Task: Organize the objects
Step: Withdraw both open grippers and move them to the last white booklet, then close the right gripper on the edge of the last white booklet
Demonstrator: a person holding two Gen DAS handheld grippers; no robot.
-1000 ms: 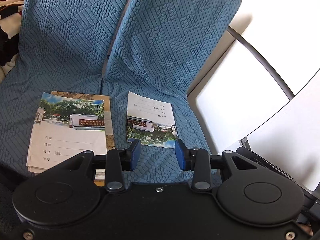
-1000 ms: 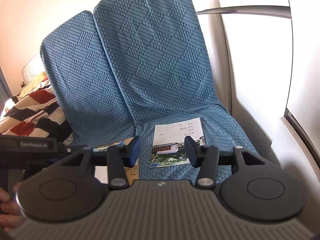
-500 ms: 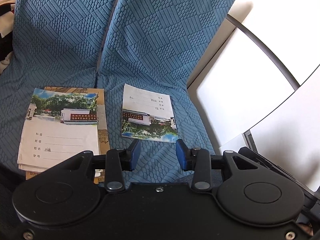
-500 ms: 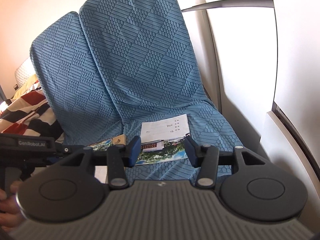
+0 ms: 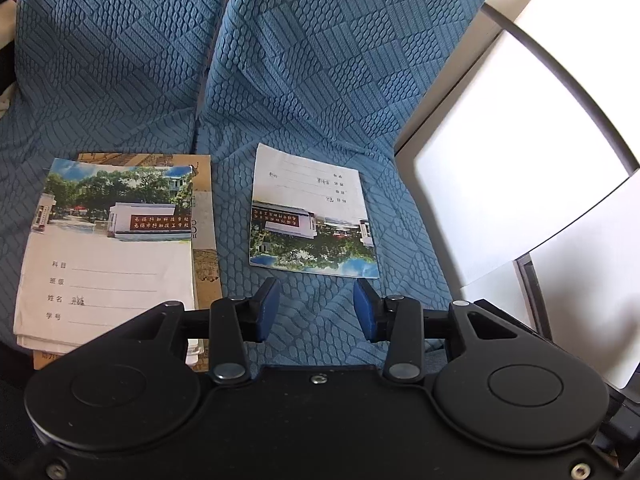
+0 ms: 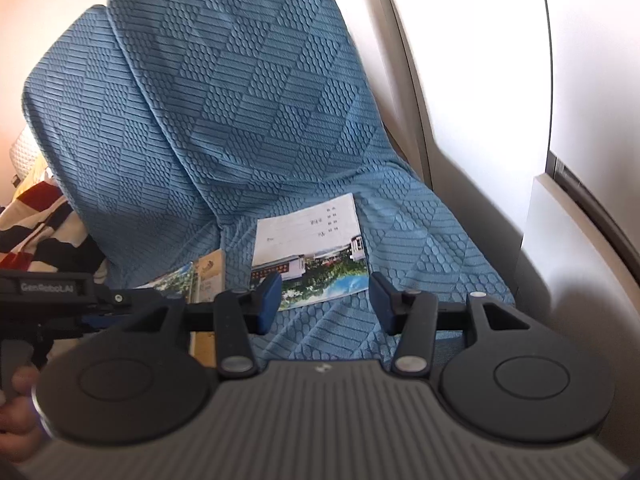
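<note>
Blue seat cover (image 5: pixel 320 80) bears a stack (image 5: pixel 108 248) half-hidden behind the released, empty left claw (image 5: pixel 316 310).

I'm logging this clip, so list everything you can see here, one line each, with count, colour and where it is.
Lone notebook: one, white cover with a photo of a building, flat on the right seat cushion, upside down to the cameras.
Notebook stack: several thin books, white photo cover on top, on the left seat cushion.
Brown book: one, tan, under the stack, sticking out on its right side.
Seat covers: two, blue textured fabric, over side-by-side seats.
Striped blanket: one, red, black and cream, beyond the left seat.
White panels: white, right of the seats.
Left gripper: black with blue pads, open, empty, short of the lone notebook.
Right gripper: black and grey with blue pads, open, empty.
Hand: one, at the left gripper's handle.
</note>
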